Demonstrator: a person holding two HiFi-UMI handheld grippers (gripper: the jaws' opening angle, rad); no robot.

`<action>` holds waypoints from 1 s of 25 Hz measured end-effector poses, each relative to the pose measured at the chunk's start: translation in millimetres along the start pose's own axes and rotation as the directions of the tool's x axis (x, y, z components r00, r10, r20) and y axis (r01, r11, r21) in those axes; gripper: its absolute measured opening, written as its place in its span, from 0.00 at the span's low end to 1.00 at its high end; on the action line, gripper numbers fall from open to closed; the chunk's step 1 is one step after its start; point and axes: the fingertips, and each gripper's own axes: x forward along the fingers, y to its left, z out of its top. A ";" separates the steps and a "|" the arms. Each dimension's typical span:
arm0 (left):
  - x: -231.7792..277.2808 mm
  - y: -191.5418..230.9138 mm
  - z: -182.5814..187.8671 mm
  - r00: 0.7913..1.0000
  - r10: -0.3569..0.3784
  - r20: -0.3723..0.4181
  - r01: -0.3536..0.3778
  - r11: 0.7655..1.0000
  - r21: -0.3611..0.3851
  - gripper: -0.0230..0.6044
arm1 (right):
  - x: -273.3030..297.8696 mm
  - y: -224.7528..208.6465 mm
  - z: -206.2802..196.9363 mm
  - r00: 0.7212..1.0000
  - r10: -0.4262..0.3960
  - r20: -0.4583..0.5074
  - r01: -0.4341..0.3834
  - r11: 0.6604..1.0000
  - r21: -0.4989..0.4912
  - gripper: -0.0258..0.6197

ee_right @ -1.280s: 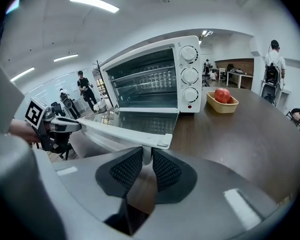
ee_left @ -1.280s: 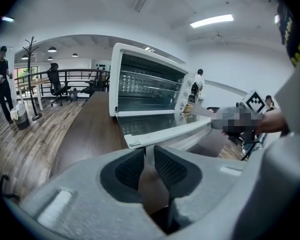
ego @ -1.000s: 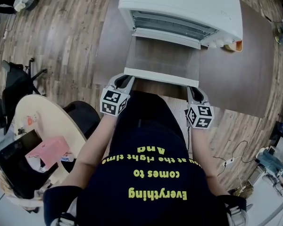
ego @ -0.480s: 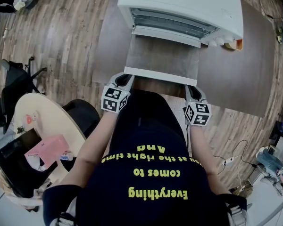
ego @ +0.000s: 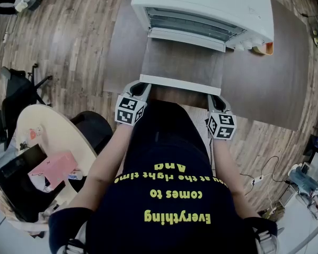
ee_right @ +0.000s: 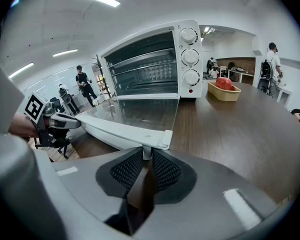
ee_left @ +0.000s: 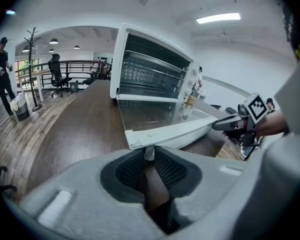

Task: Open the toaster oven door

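Left gripper (ee_left: pixel 149 155) and right gripper (ee_right: pixel 146 157) each pinch a handle (ego: pixel 180 84) end post; glass door (ego: pixel 183 62) seems stiff, probably lightish.

Dark brown surface (ego: pixel 265 83) on a wood plank floor (ego: pixel 69 41). Out on it there's a tan tray (ee_right: pixel 225 94) with something red (ee_right: pixel 223 82) in it. Off to the left, a round pale surface (ego: pixel 58 136) holds a pink sheet (ego: pixel 55 169), with a black chair (ego: pixel 21 97) just beside it. Further back there's a coat stand (ee_left: pixel 33 59), and a person in black (ee_left: pixel 1 74) stands near it.
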 end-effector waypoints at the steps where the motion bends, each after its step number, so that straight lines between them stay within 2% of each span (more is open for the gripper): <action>1: 0.6 0.1 -0.4 1.000 0.001 -0.001 -0.001 1.000 0.000 0.14 | 0.5 -0.3 -0.4 1.000 -0.001 -0.001 0.001 1.000 0.000 0.16; 9: 1.4 0.9 -1.7 1.000 -0.001 -0.003 0.001 1.000 0.013 0.14 | 1.6 0.2 -1.0 1.000 -0.007 0.004 0.007 1.000 -0.014 0.16; 14: 2.7 1.3 -3.3 1.000 0.026 -0.018 -0.025 0.999 0.046 0.14 | 1.6 0.6 -1.2 1.000 -0.011 0.001 0.011 1.000 -0.024 0.16; 25: 4.6 1.4 -0.2 0.999 0.040 -0.023 -0.039 0.998 0.043 0.15 | 0.0 0.7 1.7 1.000 -0.011 0.019 0.012 0.999 -0.045 0.17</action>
